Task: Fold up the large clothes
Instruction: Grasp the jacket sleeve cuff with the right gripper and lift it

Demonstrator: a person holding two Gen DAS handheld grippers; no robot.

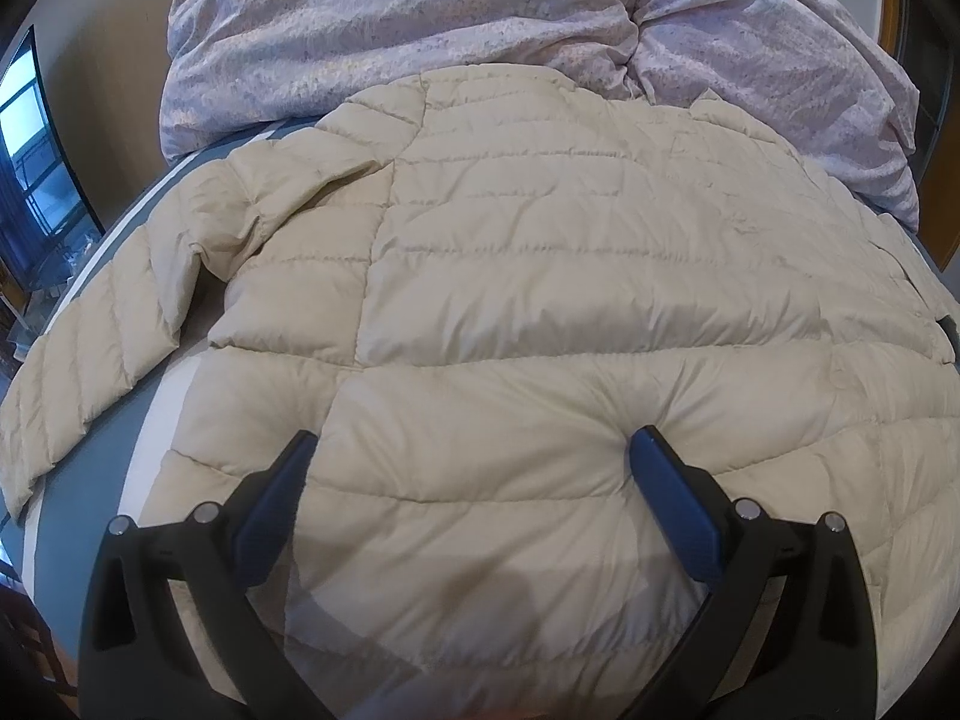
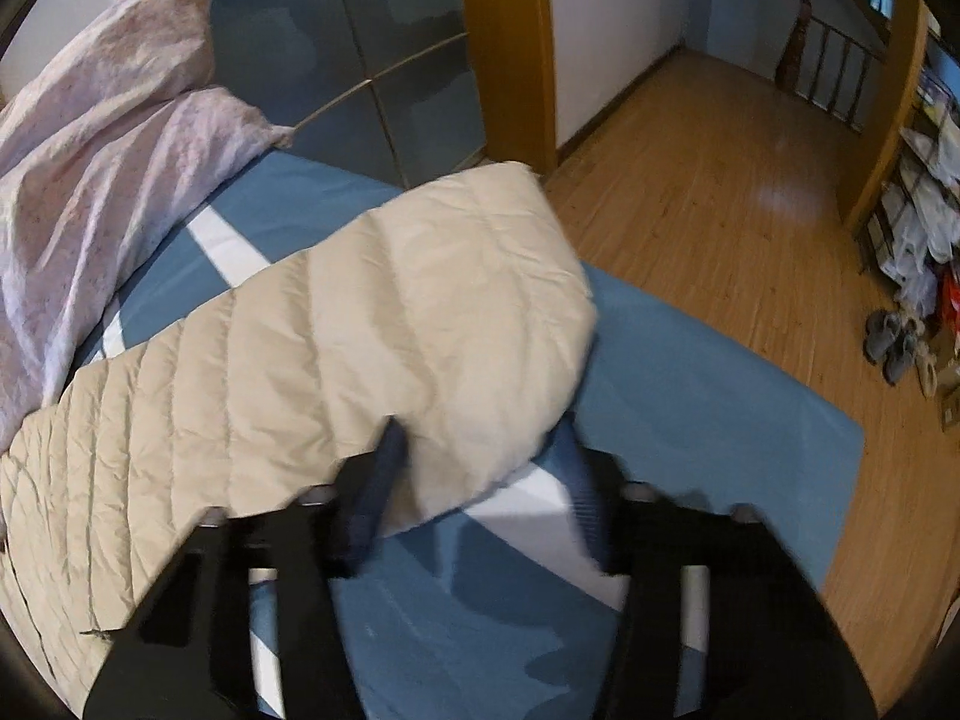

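A cream quilted puffer jacket [image 1: 510, 276] lies spread on the blue bed sheet [image 1: 90, 480], its left sleeve [image 1: 90, 360] stretched toward the bed's edge. My left gripper [image 1: 474, 450] is open, its fingers pressed down onto the jacket's lower body and denting it. In the right wrist view the jacket's other sleeve [image 2: 390, 312] stretches across the sheet [image 2: 690, 390]. My right gripper [image 2: 480, 438] is open with the sleeve's cuff end between its fingers. This view is motion blurred.
A crumpled lilac duvet [image 1: 450, 18] is heaped at the head of the bed, also in the right wrist view [image 2: 102, 168]. Beyond the bed's edge are wooden floor [image 2: 720, 192], a grey wardrobe [image 2: 360, 60], slippers [image 2: 900, 348] and shelves with clutter.
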